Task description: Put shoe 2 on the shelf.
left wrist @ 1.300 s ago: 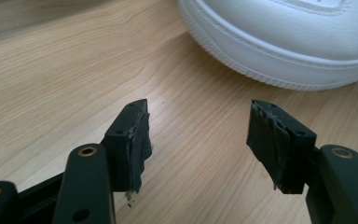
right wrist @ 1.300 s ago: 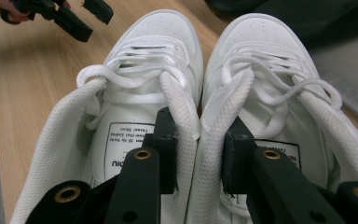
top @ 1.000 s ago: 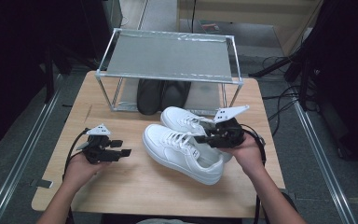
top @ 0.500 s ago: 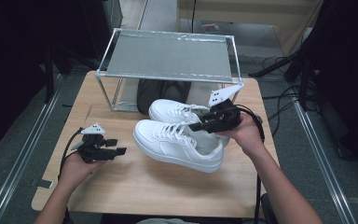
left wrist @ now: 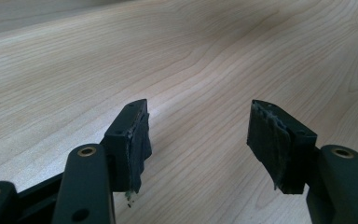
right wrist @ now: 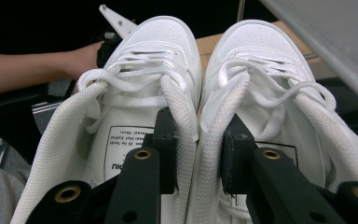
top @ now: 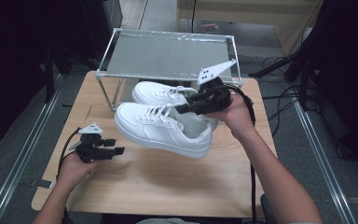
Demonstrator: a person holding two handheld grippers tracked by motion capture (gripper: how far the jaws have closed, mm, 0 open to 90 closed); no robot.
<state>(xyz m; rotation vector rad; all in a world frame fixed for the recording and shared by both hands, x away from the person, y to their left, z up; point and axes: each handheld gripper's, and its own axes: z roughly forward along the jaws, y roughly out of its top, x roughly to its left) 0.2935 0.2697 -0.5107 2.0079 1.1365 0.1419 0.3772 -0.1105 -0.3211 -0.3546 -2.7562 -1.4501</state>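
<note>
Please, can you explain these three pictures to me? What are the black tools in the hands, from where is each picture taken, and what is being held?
A person works with two tools. The top picture looks down at a wooden table with a metal rack. The other two come from cameras riding on each hand-held gripper. The left hand-held gripper is open above bare wood. The right hand-held gripper pinches the inner collars of two white sneakers together, one jaw inside each shoe, and holds the pair above the table.

— What's on the wooden table [top: 158, 182]?
— The right gripper [top: 186, 108] holds a pair of white sneakers [top: 168, 123] aloft before a metal rack [top: 168, 58]. The left gripper [top: 114, 147] rests low, empty, at the table's left.
</note>
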